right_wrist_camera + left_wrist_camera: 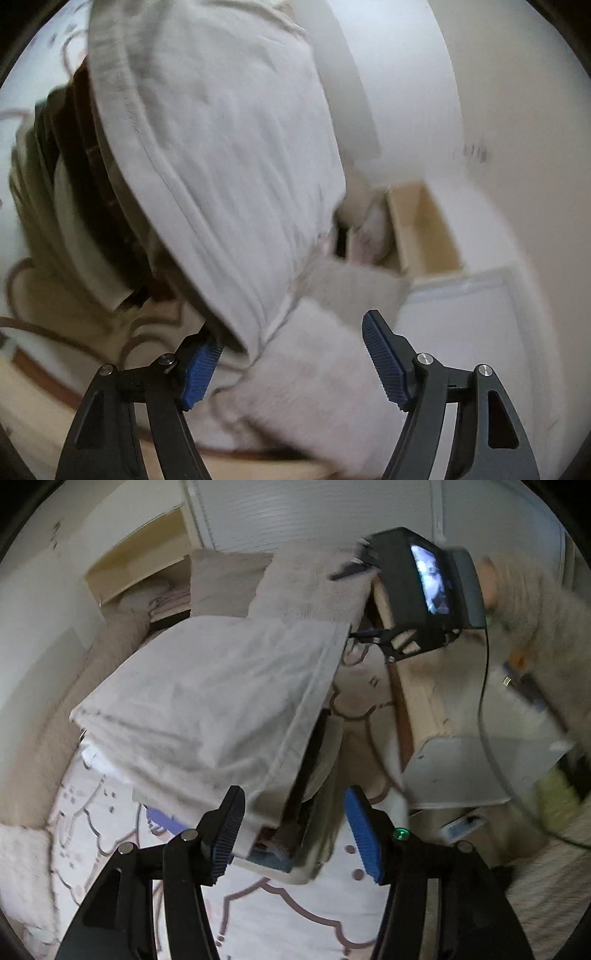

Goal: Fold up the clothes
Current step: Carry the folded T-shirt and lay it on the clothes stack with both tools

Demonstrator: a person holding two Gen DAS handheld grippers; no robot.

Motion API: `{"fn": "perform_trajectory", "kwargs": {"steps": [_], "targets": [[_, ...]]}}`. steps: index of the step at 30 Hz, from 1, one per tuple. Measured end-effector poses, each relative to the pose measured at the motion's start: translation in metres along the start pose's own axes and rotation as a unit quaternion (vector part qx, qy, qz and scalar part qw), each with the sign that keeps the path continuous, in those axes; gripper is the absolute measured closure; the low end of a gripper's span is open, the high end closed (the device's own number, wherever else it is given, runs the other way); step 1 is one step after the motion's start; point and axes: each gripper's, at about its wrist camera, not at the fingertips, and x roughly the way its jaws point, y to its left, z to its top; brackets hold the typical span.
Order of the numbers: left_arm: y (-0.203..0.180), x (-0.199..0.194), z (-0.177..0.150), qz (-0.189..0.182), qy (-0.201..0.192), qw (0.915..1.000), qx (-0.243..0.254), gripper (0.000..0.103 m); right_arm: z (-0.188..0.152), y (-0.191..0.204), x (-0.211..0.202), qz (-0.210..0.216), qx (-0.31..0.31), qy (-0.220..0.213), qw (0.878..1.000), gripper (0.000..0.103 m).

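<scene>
The pale folded garment (221, 701) fills the middle of my left wrist view, lying flat and squared on top of a stack of other folded pieces (291, 834), whose dark and light edges show at lower centre. In the right wrist view the same garment (229, 155) takes up the upper centre and left, blurred. As far as I can judge, this piece already lies folded; whether more clothes wait, I cannot tell from here.

My left gripper (295, 830) stands released, its blue pads apart on either side of the stack's near corner. My right gripper (291, 362) is also spread wide, holding nothing, over a fluffy white cover (314, 369). The patterned bedding (288, 915) lies beneath, at the bottom.
</scene>
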Motion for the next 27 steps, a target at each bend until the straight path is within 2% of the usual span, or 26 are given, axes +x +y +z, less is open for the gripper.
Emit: {"fn": "perform_trajectory", "kwargs": {"steps": [2, 3, 4, 5, 8, 12, 14, 18, 20, 21, 22, 23, 25, 27], "targets": [[0.019, -0.011, 0.01, 0.015, -0.014, 0.9997, -0.017, 0.047, -0.012, -0.022, -0.006, 0.034, 0.057, 0.017, 0.998, 0.029], [0.029, -0.016, 0.016, 0.028, -0.022, 0.9991, -0.025, 0.045, -0.002, -0.035, -0.011, 0.048, 0.092, 0.019, 0.994, 0.029], [0.043, -0.016, 0.026, 0.041, -0.03, 0.9981, -0.035, 0.042, 0.04, -0.048, -0.021, 0.058, 0.14, 0.007, 0.988, 0.028], [0.062, -0.014, 0.039, 0.05, -0.038, 0.9965, -0.054, 0.041, 0.064, -0.061, -0.025, 0.068, 0.188, -0.005, 0.98, 0.027], [0.105, 0.001, 0.065, 0.049, -0.05, 0.9901, -0.121, 0.041, 0.035, -0.09, -0.008, 0.107, 0.321, -0.044, 0.94, 0.027], [0.155, 0.043, 0.09, 0.047, -0.057, 0.9755, -0.207, 0.041, 0.067, -0.09, -0.019, 0.168, 0.415, -0.082, 0.89, 0.027], [0.177, 0.067, 0.096, 0.045, -0.051, 0.9665, -0.248, 0.041, 0.064, -0.066, -0.037, 0.202, 0.446, -0.096, 0.867, 0.027], [0.219, 0.1, 0.079, 0.029, -0.036, 0.9416, -0.334, 0.041, 0.071, -0.042, -0.003, 0.231, 0.503, -0.103, 0.826, 0.027], [0.23, 0.11, 0.067, 0.013, -0.037, 0.9298, -0.366, 0.041, 0.07, -0.033, 0.0, 0.243, 0.54, -0.132, 0.795, 0.027], [0.232, 0.111, 0.063, 0.009, -0.043, 0.9273, -0.372, 0.041, 0.071, -0.03, -0.002, 0.248, 0.552, -0.15, 0.782, 0.027], [0.234, 0.112, 0.06, 0.006, -0.048, 0.925, -0.377, 0.041, 0.075, -0.029, -0.01, 0.254, 0.552, -0.174, 0.775, 0.027], [0.235, 0.113, 0.057, 0.002, -0.054, 0.9226, -0.382, 0.041, 0.081, -0.025, -0.018, 0.254, 0.545, -0.192, 0.776, 0.027], [0.239, 0.11, 0.05, -0.012, -0.067, 0.9155, -0.396, 0.041, 0.1, -0.009, -0.031, 0.234, 0.506, -0.199, 0.806, 0.024], [0.246, 0.104, 0.043, -0.034, -0.082, 0.9011, -0.424, 0.041, 0.119, 0.008, -0.039, 0.22, 0.465, -0.199, 0.834, 0.022]]}}
